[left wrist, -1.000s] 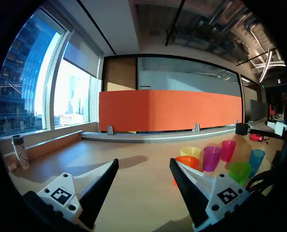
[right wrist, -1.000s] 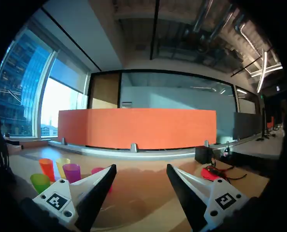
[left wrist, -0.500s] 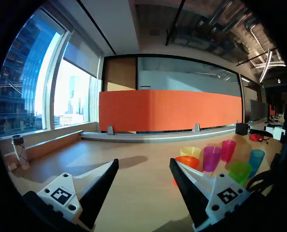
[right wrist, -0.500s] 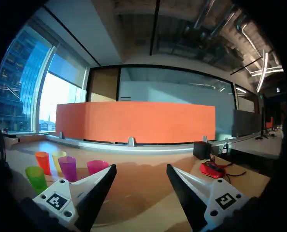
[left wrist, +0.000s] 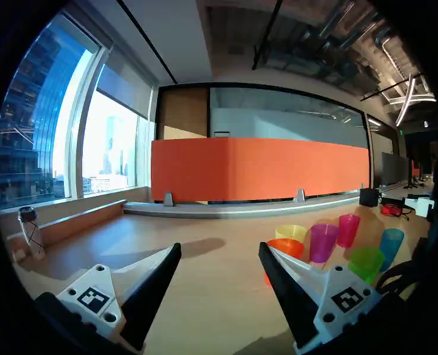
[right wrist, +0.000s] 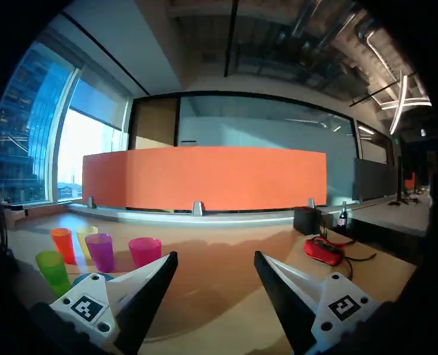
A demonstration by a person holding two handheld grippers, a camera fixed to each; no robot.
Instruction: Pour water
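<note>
- The left gripper (left wrist: 219, 263) is held low over the table (left wrist: 219, 310), with its fingers spread wide and nothing between them.
- In the left gripper view, six cups are grouped on the table to the right, past the right finger.
- A yellow cup (left wrist: 291, 232) and an orange cup (left wrist: 286, 247) are set nearest the middle, and the orange cup is partly covered by the fingertip.
- A purple cup (left wrist: 323, 242) and a pink cup (left wrist: 349, 229) are placed beside them; a blue cup (left wrist: 391, 241) and a green cup (left wrist: 366, 263) are seen farther right.
- A bottle (left wrist: 29, 231) is stood on the sill at far left, well apart from the cups.
- The right gripper (right wrist: 216, 266) is likewise held open over the table, its fingers parted and empty.
- In the right gripper view, the cups are seen at lower left, upright and close together; the blue cup is mostly hidden behind the left finger.
- A red object (right wrist: 322, 249) with a cable is laid to the right, near a black box (right wrist: 306, 220) and a dark bottle (right wrist: 343, 216).
- The table is backed by an orange partition (right wrist: 204, 177).
</note>
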